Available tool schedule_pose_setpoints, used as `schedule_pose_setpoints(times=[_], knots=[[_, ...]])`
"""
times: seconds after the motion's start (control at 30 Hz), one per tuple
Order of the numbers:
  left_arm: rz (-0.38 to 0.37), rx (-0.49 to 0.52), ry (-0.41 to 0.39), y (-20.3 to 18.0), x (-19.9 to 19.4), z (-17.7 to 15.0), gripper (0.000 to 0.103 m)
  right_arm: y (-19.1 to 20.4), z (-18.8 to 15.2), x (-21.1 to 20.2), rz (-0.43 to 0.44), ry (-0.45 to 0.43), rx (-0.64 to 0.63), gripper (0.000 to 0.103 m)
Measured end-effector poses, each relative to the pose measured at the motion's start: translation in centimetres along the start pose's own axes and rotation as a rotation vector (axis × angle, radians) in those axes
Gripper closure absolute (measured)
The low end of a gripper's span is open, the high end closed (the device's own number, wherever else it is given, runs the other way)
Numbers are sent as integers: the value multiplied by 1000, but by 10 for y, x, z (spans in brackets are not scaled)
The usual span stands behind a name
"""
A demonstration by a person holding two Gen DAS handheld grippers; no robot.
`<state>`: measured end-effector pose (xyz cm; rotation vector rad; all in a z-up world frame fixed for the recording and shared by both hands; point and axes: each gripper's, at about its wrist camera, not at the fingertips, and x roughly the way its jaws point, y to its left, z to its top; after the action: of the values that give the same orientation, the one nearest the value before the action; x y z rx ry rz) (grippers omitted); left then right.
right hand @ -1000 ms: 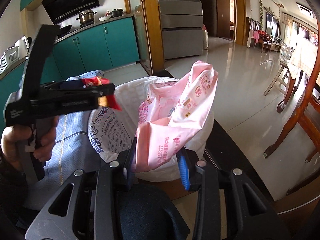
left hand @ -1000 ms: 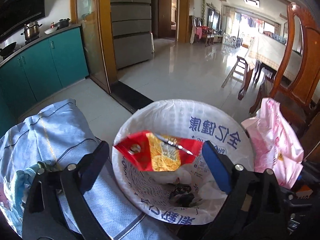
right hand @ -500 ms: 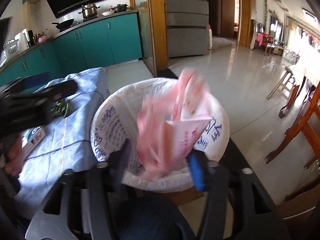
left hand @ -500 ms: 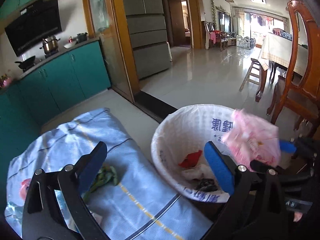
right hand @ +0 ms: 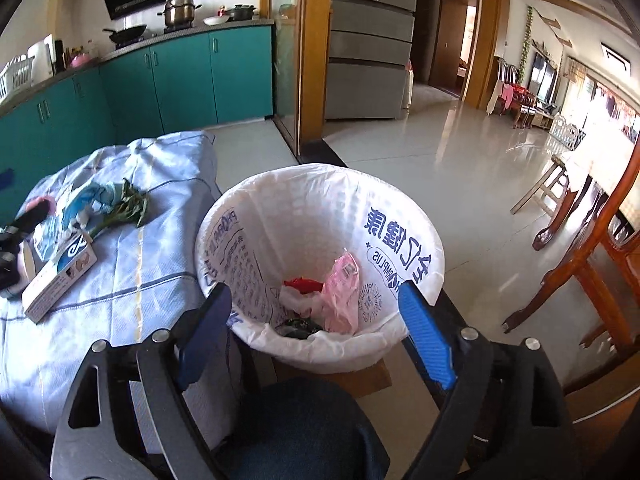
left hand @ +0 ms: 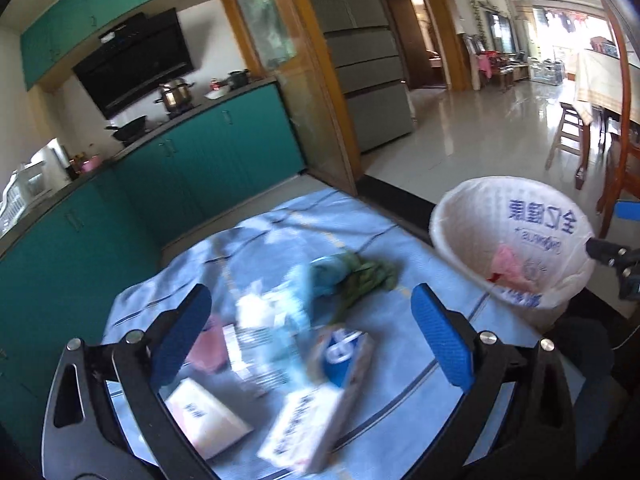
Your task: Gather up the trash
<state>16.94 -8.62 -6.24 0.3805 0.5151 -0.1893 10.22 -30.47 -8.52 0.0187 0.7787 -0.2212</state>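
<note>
Blue cloth [left hand: 360,240] covers the bench, and the trash left on it sits in a small pile. The nearest piece is a long card box [left hand: 320,400] with a blue mark on its end. In the right wrist view it lies at the near left edge of the pile [right hand: 60,276]. It looks light and stiff, with flat sides, so the tongs can pinch it across its narrow width near the middle. Squeeze too hard and I think the card would dent.

Just past it is a bunch of green leaves [left hand: 364,280], soft and floppy. The stems would be the best place to grab, since loose leaves may slip out. Some pale blue and clear wrappers [left hand: 276,320] lie beside the leaves. They are blurry, so I cannot tell just what they are. They look thin and crinkly. A flat white box [left hand: 204,420] lies at the near left.

The left tongs [left hand: 312,340] hang over the pile, spread wide with nothing in them. The right tongs [right hand: 316,332] are wide apart too and carry nothing. They sit just above the near rim of the bin [right hand: 424,240], which stands right of the bench. A pink bag [right hand: 340,292] and a red wrapper [right hand: 302,284] lie inside the bin's white liner, so those bits are done
</note>
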Motion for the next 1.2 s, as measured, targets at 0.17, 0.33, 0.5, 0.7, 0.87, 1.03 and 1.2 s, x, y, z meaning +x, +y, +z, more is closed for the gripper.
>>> schedule_pose_setpoints(times=[0.17,0.33,0.5,0.7,0.87,1.03,1.2], knots=[[87,-64,60,67,-15,-37,3,32,1,-7,98,4,11,19],[207,-167,194,135,-18,-92,3,89,2,4,239,58,-33,19],[241,-250,268,175,-30,-134,3,177,8,24,427,153,-109,19],[245,-293,286,193,-43,-159,3,261,10,41,461,209,-207,19],[180,-317,268,191,-42,-156,3,282,6,51,428,232,-249,25],[73,-280,253,180,-22,-142,3,258,4,39,491,249,-267,66],[-41,-246,242,172,8,-124,3,220,0,33,441,225,-254,66]])
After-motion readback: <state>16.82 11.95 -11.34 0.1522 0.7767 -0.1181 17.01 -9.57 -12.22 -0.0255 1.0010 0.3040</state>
